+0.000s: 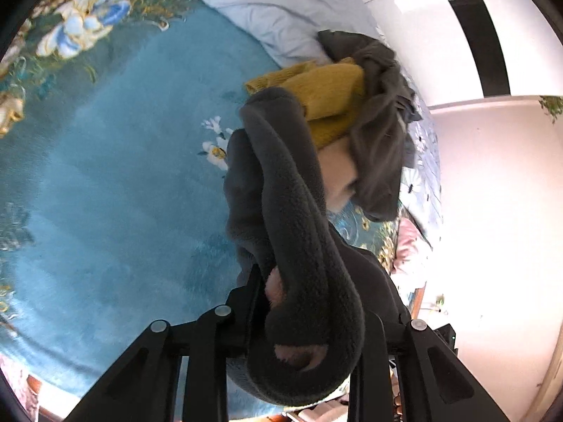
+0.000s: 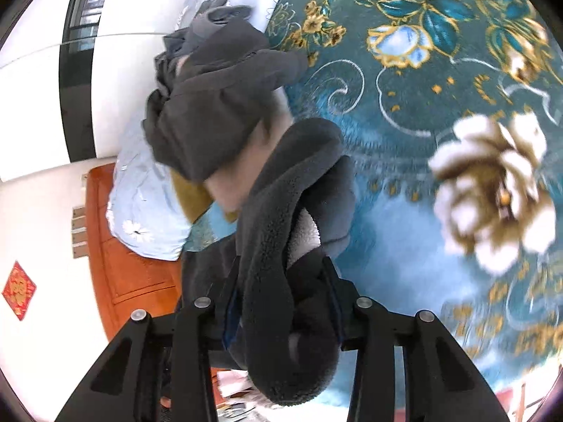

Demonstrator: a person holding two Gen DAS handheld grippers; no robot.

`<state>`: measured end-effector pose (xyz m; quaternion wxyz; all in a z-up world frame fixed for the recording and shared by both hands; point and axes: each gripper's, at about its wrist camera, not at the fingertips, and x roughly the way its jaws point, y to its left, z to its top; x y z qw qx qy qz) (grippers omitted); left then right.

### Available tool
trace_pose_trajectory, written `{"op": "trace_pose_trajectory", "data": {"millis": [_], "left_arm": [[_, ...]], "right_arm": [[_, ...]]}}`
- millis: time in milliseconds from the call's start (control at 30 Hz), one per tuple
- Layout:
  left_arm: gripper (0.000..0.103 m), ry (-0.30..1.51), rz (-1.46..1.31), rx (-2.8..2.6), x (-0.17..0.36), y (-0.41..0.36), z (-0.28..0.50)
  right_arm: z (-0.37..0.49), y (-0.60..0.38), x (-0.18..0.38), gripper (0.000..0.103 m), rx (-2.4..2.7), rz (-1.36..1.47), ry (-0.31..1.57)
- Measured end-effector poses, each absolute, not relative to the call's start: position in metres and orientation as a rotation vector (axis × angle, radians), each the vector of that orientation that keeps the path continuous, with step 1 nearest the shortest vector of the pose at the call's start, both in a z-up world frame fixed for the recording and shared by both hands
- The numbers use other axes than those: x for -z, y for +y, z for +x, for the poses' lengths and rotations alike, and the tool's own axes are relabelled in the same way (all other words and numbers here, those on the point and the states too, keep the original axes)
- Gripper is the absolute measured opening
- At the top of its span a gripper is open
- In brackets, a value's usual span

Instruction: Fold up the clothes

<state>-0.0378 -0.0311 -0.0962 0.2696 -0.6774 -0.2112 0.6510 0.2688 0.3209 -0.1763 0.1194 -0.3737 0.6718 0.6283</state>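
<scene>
Right now your left gripper (image 1: 309, 299) is clamped on a thick roll of dark grey fleece garment (image 1: 299, 211), and your right gripper (image 2: 281, 299) is closed on another bunched edge of what looks like the same fleece garment (image 2: 292, 211), with a pale lining showing in the fold. Both sets of jaws are nearly together, with only the cloth between them.

The main risk, as I judge it, is that each grip holds a rolled wad instead of a single clean edge. If you pull the hands apart to spread it, layers could slide out unevenly and leave the fold twisted. A second risk is dragging the hanging cloth into the pile behind it.

Both grippers are raised above the teal floral blanket (image 1: 105, 176), each tipped steeply down at it. The fleece hangs from the jaws, and I cannot tell whether its lower end rests on the blanket.

Further out, the pile holds a mustard yellow knit (image 1: 327, 95) with another grey garment (image 1: 380, 123) draped over it, lying against a pale blue pillow (image 2: 147, 211). Beyond that you have a white wall (image 1: 492, 193) and, in the right wrist view, an orange wooden door (image 2: 133, 274).
</scene>
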Motion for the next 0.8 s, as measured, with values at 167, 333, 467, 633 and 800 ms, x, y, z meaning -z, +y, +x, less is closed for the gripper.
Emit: {"op": "trace_pose_trajectory", "data": {"millis": [167, 333, 467, 633, 800], "left_arm": [[0.029, -0.539, -1.823, -1.755, 0.061, -0.032, -0.02], [0.028, -0.493, -1.784, -1.792, 0.028, -0.009, 0.0], [0.028, -0.468, -1.739, -1.845, 0.008, 0.027, 0.018], [0.028, -0.47, -1.72, -1.912, -0.003, 0.106, 0.058], [0.028, -0.512, -1.793, -1.877, 0.007, 0.216, 0.114]], "right_arm": [[0.287, 0.312, 0.144, 0.042, -1.841, -1.112, 1.992], [0.295, 0.328, 0.126, 0.042, -1.872, -1.135, 2.009], [0.301, 0.356, 0.118, 0.042, -1.939, -1.127, 2.03], [0.323, 0.423, 0.123, 0.042, -1.999, -1.116, 2.08], [0.363, 0.526, 0.112, 0.042, -2.091, -1.179, 2.015]]}}
